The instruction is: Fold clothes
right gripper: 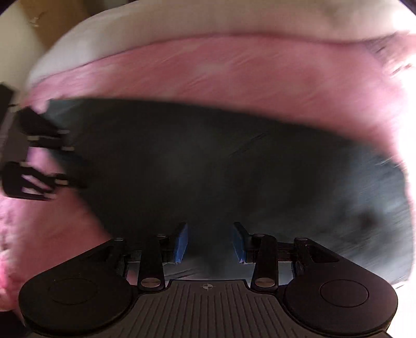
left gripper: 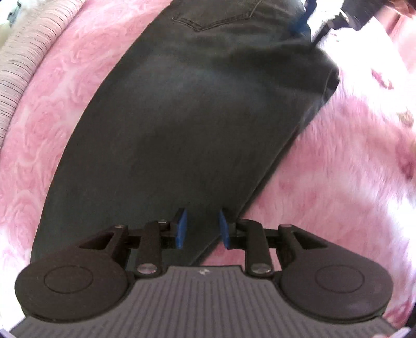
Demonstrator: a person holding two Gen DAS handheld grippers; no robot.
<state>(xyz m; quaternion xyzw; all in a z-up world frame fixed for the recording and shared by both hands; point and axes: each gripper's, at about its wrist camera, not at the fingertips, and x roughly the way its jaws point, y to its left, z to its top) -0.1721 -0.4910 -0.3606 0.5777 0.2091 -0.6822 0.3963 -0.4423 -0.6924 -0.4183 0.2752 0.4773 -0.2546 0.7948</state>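
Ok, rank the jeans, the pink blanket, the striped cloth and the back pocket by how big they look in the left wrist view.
1. Pink blanket and jeans: alike, too close to rank.
2. Striped cloth.
3. Back pocket, partly cut off by the frame edge.

The trousers (left gripper: 187, 124) are dark cloth like faded denim — matt, tightly woven, with stitched seams around a pocket. Under them lies a pink blanket (left gripper: 65, 109) of plush, fluffy pile with an embossed rose pattern. At its edge sits a ribbed pink fabric (left gripper: 23, 59) with fine dark stripes. The left gripper (left gripper: 202, 228) is matt black plastic with small shiny metal pins, blue rubbery-looking pads and a grey ridged plate. The right gripper (right gripper: 210, 244) looks the same — though its view is blurred.
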